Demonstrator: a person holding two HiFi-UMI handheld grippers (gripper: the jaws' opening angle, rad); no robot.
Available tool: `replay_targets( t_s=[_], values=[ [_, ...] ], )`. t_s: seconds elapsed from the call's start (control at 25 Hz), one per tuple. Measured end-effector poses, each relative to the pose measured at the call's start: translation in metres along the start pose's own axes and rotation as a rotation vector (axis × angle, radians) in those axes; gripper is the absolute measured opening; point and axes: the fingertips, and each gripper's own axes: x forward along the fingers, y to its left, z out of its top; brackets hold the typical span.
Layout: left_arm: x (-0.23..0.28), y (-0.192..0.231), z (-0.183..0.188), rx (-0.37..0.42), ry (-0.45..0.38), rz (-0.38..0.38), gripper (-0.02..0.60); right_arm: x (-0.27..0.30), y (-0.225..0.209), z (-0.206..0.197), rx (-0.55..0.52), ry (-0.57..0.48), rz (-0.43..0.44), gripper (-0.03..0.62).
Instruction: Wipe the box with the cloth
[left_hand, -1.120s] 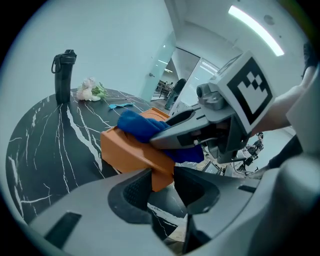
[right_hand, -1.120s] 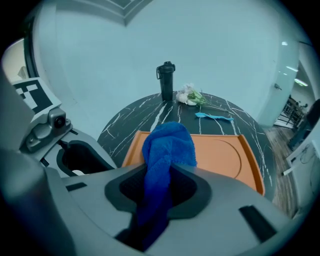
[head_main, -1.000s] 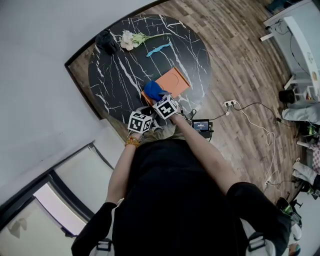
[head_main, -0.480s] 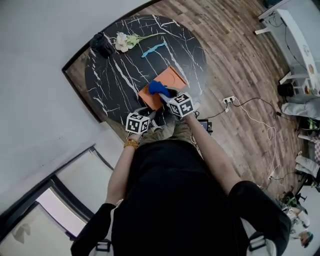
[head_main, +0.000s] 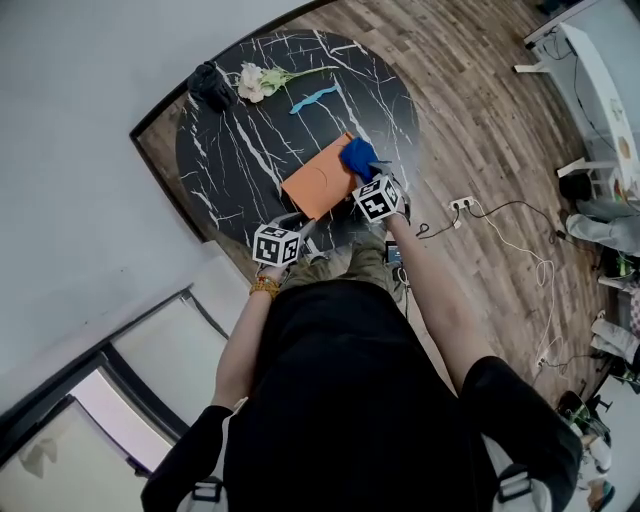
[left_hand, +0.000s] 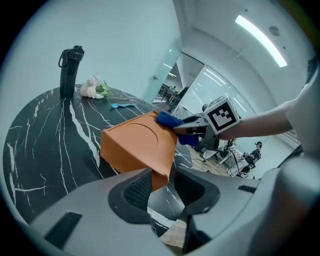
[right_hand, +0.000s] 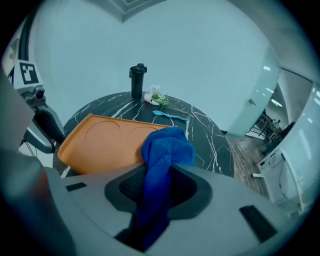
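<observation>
An orange flat box (head_main: 320, 180) lies on the round black marble table (head_main: 250, 120), near its front edge. My left gripper (left_hand: 159, 186) is shut on the box's (left_hand: 137, 150) near corner and holds it in place. My right gripper (right_hand: 157, 187) is shut on a blue cloth (right_hand: 162, 160). The cloth (head_main: 358, 157) rests on the box's (right_hand: 107, 142) right end in the head view, and in the left gripper view the cloth (left_hand: 167, 120) sits at the box's far corner.
At the table's far side stand a black bottle (head_main: 212, 84), a white flower (head_main: 258, 78) and a light blue strip (head_main: 315, 97). Cables and a power strip (head_main: 462, 205) lie on the wooden floor to the right. A grey wall borders the table's left.
My right gripper has dragged the blue cloth across the box from its left end to its right end. The left gripper has kept its hold on the box corner.
</observation>
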Motion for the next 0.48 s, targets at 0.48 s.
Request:
replay_targets(
  t_s=[0.48],
  values=[
    [0.004, 0.007, -0.004, 0.004, 0.024, -0.004, 0.135, -0.007, 0.054, 0.011, 0.135, -0.034, 0.096, 0.098]
  ],
)
